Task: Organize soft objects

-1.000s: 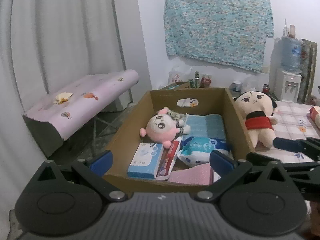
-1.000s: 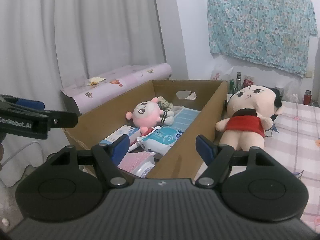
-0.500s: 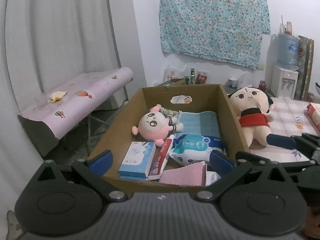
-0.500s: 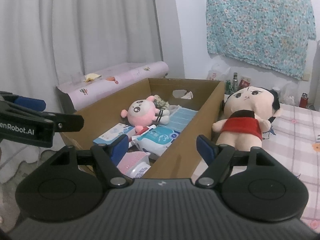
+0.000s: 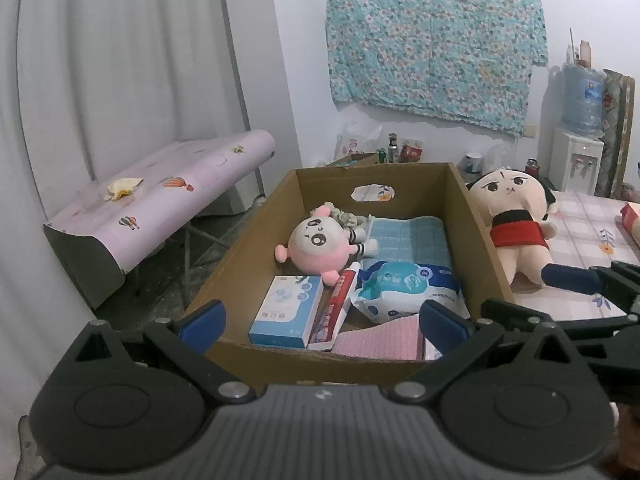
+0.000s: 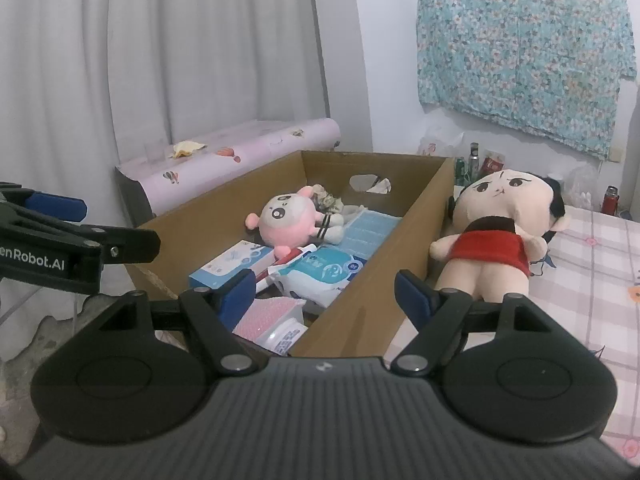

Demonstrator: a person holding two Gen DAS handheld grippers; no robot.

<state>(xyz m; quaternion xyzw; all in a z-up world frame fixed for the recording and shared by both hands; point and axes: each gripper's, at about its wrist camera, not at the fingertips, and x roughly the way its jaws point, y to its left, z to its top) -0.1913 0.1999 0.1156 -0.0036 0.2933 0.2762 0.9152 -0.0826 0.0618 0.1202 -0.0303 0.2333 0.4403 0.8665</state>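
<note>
**Both grippers wide apart and empty-handed over the box**

Here we are at the near end of the cardboard box, and both tools hover with nothing in their grasp. The left gripper has its blue-tipped fingers spread wide, straddling the box's near wall, nothing between them. The right gripper is spread too, one finger over the box interior, the other over the checked tablecloth beside it, and it holds nothing either.

Inside the box, the pink round plush lies toward the far end, face up, just beside a folded blue towel. Nearer the camera sit a blue-and-white carton, a red-and-white toothpaste box leaning along it, a wipes pack and a pink sponge-like pad against the near wall.

Outside the box, on the tablecloth, the big-headed doll in the red top lies on its back, right up against the box's right wall. From the right wrist view it lies straight ahead of the right gripper's outer finger, not touched.
</note>
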